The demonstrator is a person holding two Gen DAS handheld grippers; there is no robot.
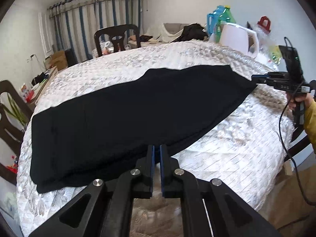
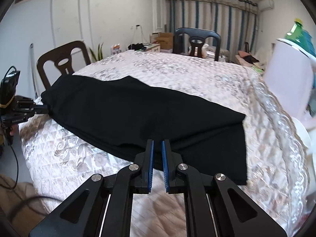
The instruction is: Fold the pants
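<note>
1. My left gripper has its blue pads nearly together, just a thin slit between them, with the near edge of the black pants pinched at the tips.
2. Same deal with my right gripper: jaws almost closed, clamped on the near hem of the pants towards the other end.
3. From the left wrist cam I can see the right gripper biting the far right corner of the fabric, with a hand on the handle and a yellow sleeve behind it.
4. The pants lie flat and stretched lengthwise across the quilted tablecloth, folded into one long dark strip.
5. Further out: a white kettle past the cloth on the right, dark chairs around the table, striped curtains at the back.
</note>
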